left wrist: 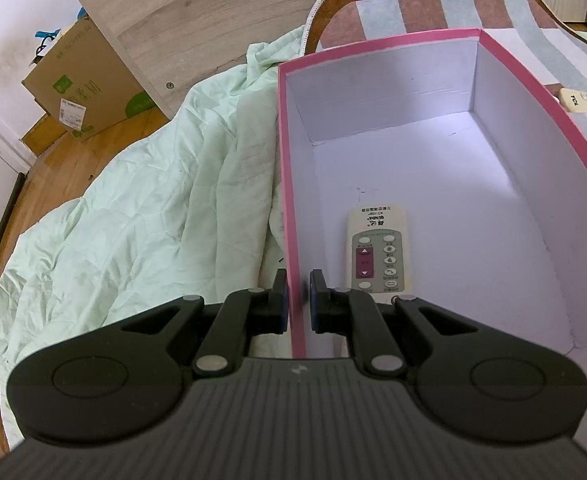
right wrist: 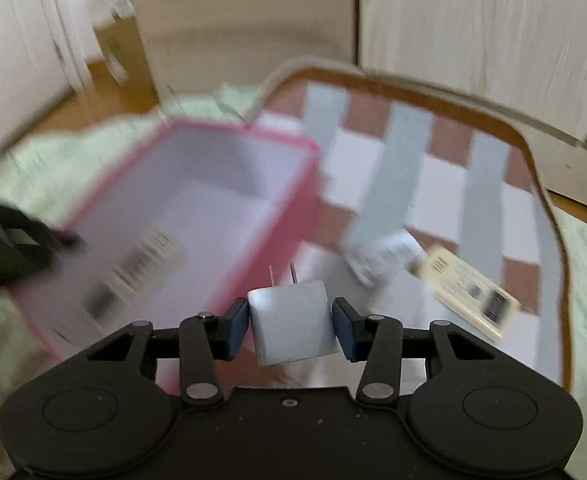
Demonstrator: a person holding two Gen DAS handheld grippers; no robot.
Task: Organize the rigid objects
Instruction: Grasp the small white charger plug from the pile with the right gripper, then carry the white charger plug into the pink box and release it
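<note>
Right gripper (right wrist: 291, 326): jaws clenched on a white plug adapter (right wrist: 292, 322), one blue pad on each side face, the two prongs pointing ahead at 12 o'clock. The right wrist view is blurred, so the unit appears to be in transit.

Left gripper (left wrist: 298, 296): jaws straddle the left wall of the pink box (left wrist: 289, 200), one pad outside, one inside, close on the wall; whether they pinch it or merely flank it cannot be told.

Pink box: open-topped, white inside. From the right gripper it lies at 10 o'clock. Contents: one white remote (left wrist: 376, 254), face up, near the left wall.

Outside the box, on the striped mat (right wrist: 445, 184): a cream remote (right wrist: 467, 294) at 2 o'clock, and a blurred white item at 1 o'clock that cannot be identified.

Step in hand, as judged: carrying the adapter to the box. Next move calls for swinging left over the rim, lowering beside the white remote, then releasing.
</note>
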